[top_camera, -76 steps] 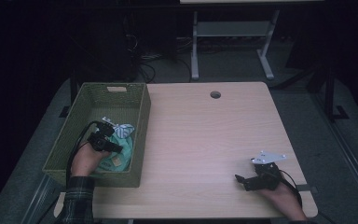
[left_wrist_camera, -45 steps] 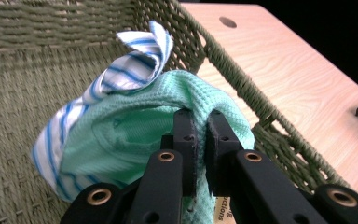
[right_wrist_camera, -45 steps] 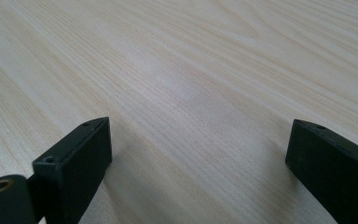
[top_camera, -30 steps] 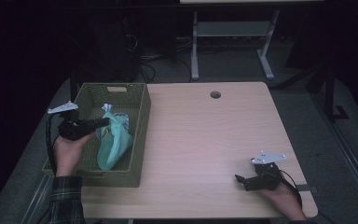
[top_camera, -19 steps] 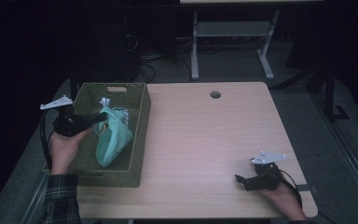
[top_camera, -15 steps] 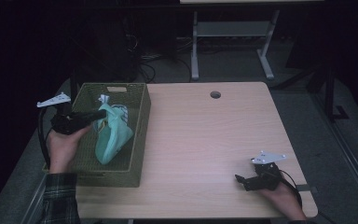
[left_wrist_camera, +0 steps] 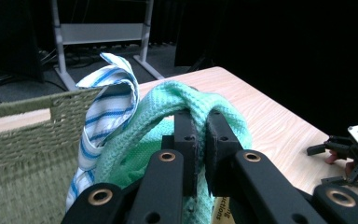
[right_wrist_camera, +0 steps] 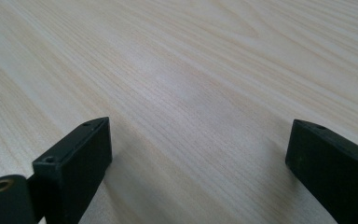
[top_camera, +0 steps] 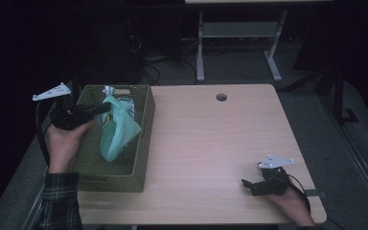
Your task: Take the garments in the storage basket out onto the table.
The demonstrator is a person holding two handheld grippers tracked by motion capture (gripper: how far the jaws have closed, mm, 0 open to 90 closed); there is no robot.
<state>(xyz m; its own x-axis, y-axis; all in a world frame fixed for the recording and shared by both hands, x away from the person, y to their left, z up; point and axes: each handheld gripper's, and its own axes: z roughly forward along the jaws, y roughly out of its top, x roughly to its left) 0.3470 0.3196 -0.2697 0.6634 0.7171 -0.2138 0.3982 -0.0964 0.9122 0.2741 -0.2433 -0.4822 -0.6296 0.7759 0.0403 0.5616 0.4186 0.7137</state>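
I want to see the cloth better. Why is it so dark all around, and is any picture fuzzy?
High view: light falls on the table while the room behind is nearly black; the mint cloth is small but clear. Left gripper view: the mint cloth and the striped cloth look sharp, the nearest black parts soft. Right gripper view: the wood grain is bright, slightly blurred far off.

My high view looking forward and down over the table, my gripper views close along their jaws, sharing its wooden top.

Green towel higher out of basket
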